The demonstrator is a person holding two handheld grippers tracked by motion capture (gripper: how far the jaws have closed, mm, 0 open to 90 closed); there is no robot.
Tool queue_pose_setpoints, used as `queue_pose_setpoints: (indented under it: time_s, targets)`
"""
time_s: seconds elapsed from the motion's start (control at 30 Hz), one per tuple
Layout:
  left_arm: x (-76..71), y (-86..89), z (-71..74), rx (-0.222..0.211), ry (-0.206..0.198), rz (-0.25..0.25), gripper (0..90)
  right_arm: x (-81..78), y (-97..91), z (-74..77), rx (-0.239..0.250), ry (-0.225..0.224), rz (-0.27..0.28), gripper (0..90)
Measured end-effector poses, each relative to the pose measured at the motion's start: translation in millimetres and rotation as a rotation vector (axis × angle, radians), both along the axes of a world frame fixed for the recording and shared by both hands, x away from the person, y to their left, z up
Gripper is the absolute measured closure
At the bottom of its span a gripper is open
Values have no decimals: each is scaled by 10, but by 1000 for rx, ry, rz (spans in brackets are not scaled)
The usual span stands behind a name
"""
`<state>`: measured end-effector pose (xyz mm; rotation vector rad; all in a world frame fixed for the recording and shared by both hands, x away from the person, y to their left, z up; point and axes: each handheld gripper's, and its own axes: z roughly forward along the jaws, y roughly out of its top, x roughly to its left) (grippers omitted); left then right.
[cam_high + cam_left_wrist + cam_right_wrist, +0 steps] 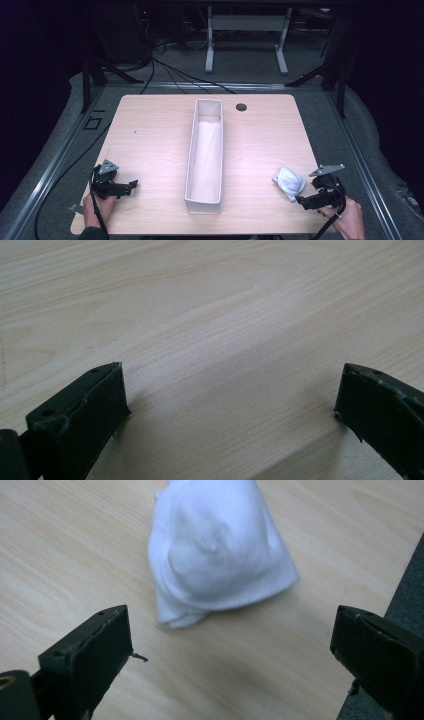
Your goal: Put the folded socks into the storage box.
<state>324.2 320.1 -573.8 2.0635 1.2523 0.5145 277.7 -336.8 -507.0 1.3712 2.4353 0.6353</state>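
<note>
A rolled white sock bundle [288, 182] lies on the wooden table near its right front corner. In the right gripper view the sock bundle [217, 555] sits just ahead of the two black jaws, which stand wide apart and touch nothing. My right gripper [306, 200] is held by a hand close to the bundle's near right side. A long white fabric bin [205, 159] runs down the table's middle, nothing visible inside. My left gripper [131, 185] rests near the left front edge, and its jaws stand wide over bare wood [225, 365].
The table [150, 130] has a round cable hole [241, 107] at the back. Beyond it stand a grey desk frame [246, 35] and cables on the carpet. The table's right edge [400, 580] lies close beside my right gripper.
</note>
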Motion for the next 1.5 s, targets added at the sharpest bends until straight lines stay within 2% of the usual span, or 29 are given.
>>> queue_pose_setpoints:
  time_s: [0.13,0.17,0.27,0.4,0.47,0.53,0.57,0.63,0.73,0.8,0.87,0.9,0.93,0.97,1.07,1.1,1.13,1.17,1.2,1.27,1.3,1.33,1.4,1.5]
  targets:
    - [0,0,0,0,0,0,0,121,93,86,-28,0,29,25]
    - [0,0,0,0,0,0,0,215,139,115,-27,16,51,24]
    - [0,0,-1,0,0,0,0,323,214,115,-49,40,76,24]
    - [0,0,-1,0,0,0,0,418,306,88,-65,67,103,17]
    - [1,0,0,0,0,0,0,493,389,48,-87,92,116,14]
    - [1,0,-1,0,0,0,0,518,412,28,-105,96,113,13]
    - [1,0,0,0,0,0,0,570,444,-22,-111,118,119,16]
    - [1,0,0,0,0,0,0,591,462,-46,-114,129,122,20]
    - [1,0,0,1,0,0,0,642,531,-132,-154,159,129,36]
    - [2,-1,0,0,0,0,0,652,544,-156,-156,166,131,45]
    - [3,-1,-1,0,0,0,0,667,558,-171,-162,173,127,64]
    - [3,-1,-1,0,0,0,0,679,566,-175,-179,161,122,100]
    - [4,-1,0,1,0,-1,0,679,566,-175,-179,161,122,100]
    - [4,-1,0,1,0,-1,0,690,579,-183,-200,162,118,128]
    - [4,-1,-1,0,0,-1,0,703,586,-201,-195,169,120,156]
    - [4,-1,-1,0,0,0,0,712,598,-209,-217,172,111,214]
    - [4,-1,-1,0,0,0,0,712,598,-209,-217,172,111,214]
    - [4,-1,-1,1,0,-1,0,714,605,-207,-247,168,97,222]
    - [3,-1,-1,0,0,-1,0,721,608,-215,-252,173,96,231]
    - [4,-1,-1,0,-1,-1,0,727,614,-220,-253,179,93,258]
    - [3,-1,-1,0,0,0,0,733,605,-232,-213,185,105,281]
    - [3,-1,-1,1,0,-1,0,733,600,-231,-198,190,108,306]
    - [3,-1,-1,1,0,0,0,724,605,-220,-214,185,98,350]
    - [2,-2,-1,0,1,0,0,709,612,-214,-202,183,107,426]
